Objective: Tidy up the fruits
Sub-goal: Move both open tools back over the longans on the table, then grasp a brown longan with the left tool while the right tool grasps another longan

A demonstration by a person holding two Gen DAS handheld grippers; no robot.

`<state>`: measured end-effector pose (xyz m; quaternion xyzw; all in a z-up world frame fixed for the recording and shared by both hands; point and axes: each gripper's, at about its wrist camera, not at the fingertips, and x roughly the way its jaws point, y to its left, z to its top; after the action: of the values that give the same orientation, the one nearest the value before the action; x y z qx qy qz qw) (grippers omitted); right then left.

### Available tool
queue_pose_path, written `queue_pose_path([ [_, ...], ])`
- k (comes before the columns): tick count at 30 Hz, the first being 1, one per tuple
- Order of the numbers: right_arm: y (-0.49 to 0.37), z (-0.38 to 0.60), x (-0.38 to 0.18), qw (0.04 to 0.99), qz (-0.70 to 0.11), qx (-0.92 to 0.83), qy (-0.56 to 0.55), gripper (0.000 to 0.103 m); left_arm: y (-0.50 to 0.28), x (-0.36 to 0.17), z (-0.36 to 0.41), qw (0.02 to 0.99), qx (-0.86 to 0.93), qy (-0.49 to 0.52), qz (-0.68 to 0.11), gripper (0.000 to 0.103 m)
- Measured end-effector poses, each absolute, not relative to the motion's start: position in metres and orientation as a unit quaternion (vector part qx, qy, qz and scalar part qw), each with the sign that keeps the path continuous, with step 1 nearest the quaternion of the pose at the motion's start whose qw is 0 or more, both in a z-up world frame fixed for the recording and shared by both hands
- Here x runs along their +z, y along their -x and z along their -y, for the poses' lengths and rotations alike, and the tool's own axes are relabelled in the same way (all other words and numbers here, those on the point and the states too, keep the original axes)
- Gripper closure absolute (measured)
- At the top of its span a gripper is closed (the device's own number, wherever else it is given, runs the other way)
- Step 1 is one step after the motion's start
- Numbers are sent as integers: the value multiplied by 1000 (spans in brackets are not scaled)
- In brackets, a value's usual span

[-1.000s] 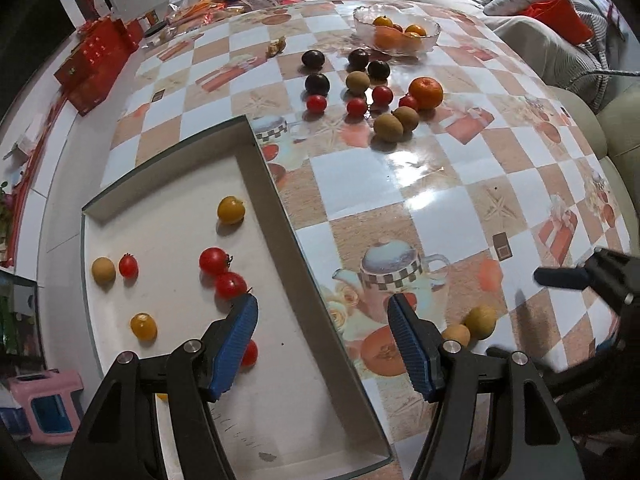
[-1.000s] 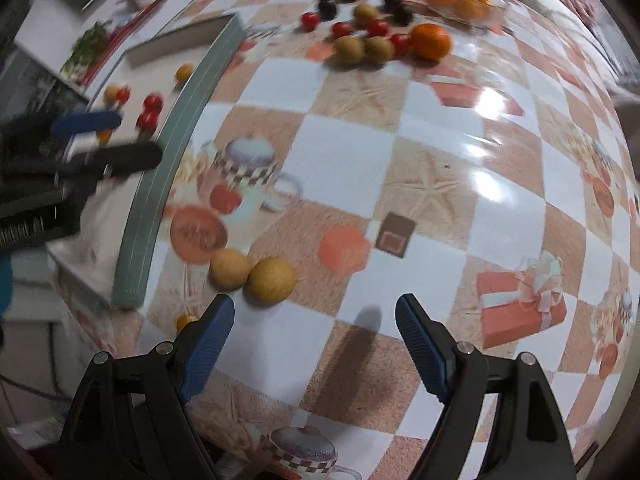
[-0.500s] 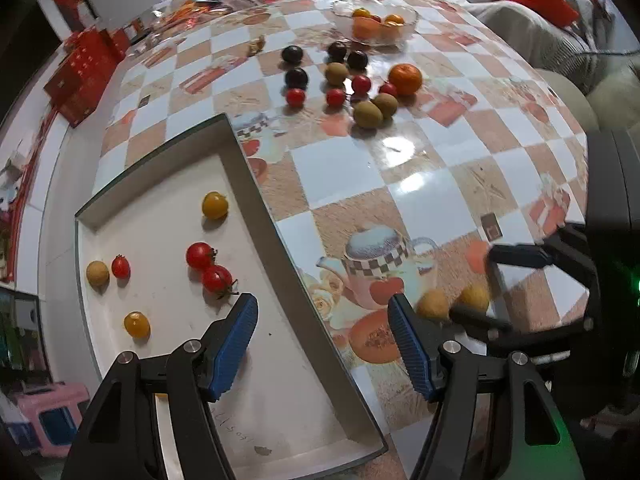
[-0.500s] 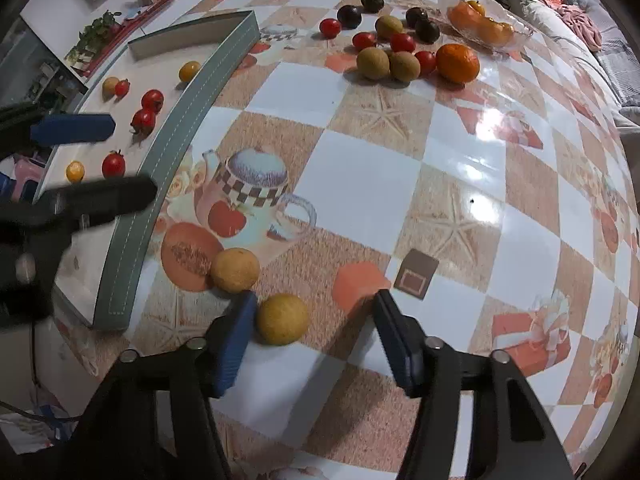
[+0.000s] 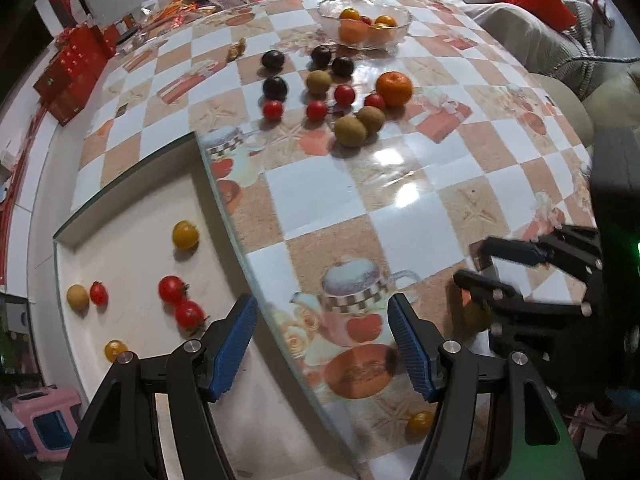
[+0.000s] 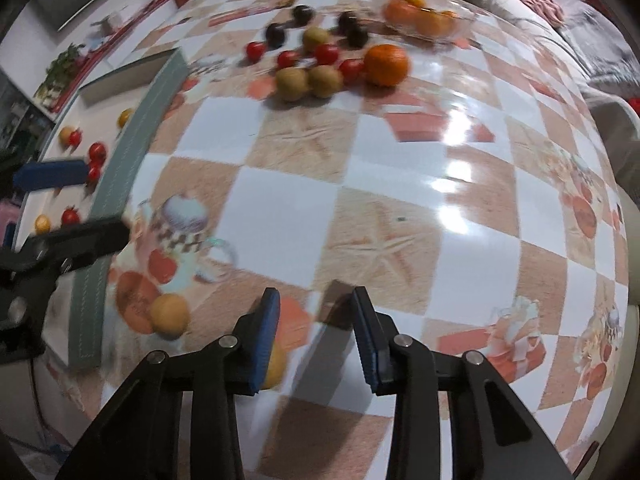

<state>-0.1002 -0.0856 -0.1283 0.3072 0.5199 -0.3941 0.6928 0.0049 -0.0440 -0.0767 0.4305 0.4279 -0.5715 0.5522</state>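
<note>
Loose fruit lies on a checkered table: an orange, brown kiwis, red tomatoes and dark plums. My left gripper is open and empty over the table's glass edge. My right gripper is partly closed with nothing between its pads; it also shows in the left wrist view. A yellow fruit sits just outside its left finger, half hidden. Another yellow fruit lies further left.
A white lower shelf left of the table holds several tomatoes and small yellow fruits. A glass bowl with oranges stands at the back. Red boxes sit far left. A sofa lies at the right.
My right gripper has moved forward over the table and narrowed its jaws. The yellow fruit that lay between its fingers is now outside its left finger. The left gripper barely moved.
</note>
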Motion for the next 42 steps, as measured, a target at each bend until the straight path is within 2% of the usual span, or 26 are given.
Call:
queue_pose_path([
  [8,125,101,-127,685,-506,-413,-323,63,24,-87,28,516,-589,-446,-433,34],
  [19,132,99,-126,687,-499,-410,-331,63,42,-109,30,518,-565,-455,-454,34],
  [23,147,95,-122,690,-482,-396,-366,63,40,-115,28,520,-558,-456,-458,34],
  [25,159,87,-117,696,-474,-387,-376,58,39,-117,29,520,-558,-454,-461,34],
  [27,165,72,-112,704,-476,-372,-374,43,38,-119,29,520,-559,-454,-460,34],
  [37,133,34,-120,729,-514,-317,-323,43,35,-129,29,519,-561,-465,-447,35],
  [39,126,35,-122,735,-515,-314,-310,43,34,-129,29,521,-559,-469,-443,38],
  [42,118,36,-123,744,-519,-312,-283,44,28,-128,32,523,-557,-469,-444,39],
])
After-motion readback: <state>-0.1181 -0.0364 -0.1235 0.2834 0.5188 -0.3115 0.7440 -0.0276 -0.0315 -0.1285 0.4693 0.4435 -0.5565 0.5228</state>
